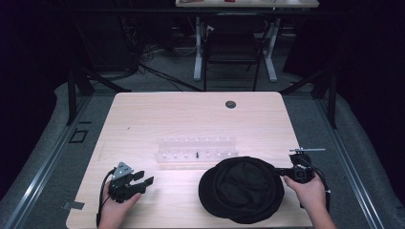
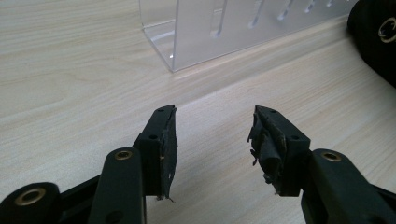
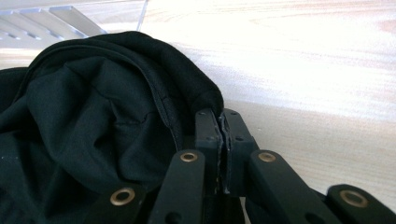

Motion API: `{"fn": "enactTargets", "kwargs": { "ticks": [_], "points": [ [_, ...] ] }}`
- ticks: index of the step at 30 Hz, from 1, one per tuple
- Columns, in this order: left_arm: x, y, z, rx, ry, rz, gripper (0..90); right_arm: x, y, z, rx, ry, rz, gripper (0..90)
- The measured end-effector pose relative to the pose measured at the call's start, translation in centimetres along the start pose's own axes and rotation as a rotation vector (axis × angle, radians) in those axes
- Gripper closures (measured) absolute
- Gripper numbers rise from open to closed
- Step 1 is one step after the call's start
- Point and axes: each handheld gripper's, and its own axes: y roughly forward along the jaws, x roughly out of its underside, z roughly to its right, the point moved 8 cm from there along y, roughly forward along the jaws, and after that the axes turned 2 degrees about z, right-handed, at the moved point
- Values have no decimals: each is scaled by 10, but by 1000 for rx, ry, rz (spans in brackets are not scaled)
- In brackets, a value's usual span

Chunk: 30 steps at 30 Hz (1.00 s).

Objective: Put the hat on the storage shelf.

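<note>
- The black cloth [image 1: 241,188] lay bunched on the table [image 1: 191,114], near its front edge, just in front of the clear acrylic rack [image 1: 197,152].
- The right gripper [image 1: 282,170] had its fingers [image 3: 208,133] clenched on the cloth's right edge.
- The left gripper [image 1: 143,179] rested by the table's front left, fingers [image 2: 164,140] spread apart, grasping nothing.

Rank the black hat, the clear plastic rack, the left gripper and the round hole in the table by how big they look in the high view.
1. black hat
2. clear plastic rack, longer but thinner
3. left gripper
4. round hole, though it sits farthest from the camera
</note>
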Motion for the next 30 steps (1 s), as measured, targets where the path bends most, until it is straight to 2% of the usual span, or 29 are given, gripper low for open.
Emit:
{"fn": "enactTargets", "kwargs": {
  "ticks": [4,12,16,22,25,30],
  "points": [
    [0,0,0,-1,1,1,506,-6,0,1,8,-3,-17,864],
    [0,0,0,-3,3,0,506,-8,-4,-3,44,-44,-81,809],
    [0,0,1,-1,3,0,506,-6,-7,-4,55,-38,-120,772],
    [0,0,1,1,5,-2,506,-5,-14,-3,59,-24,-155,766],
    [0,0,1,1,5,-2,506,-4,-19,-3,68,-26,-197,768],
    [1,0,2,2,4,-3,506,-3,-23,-4,72,-15,-228,774]
  ]
}}
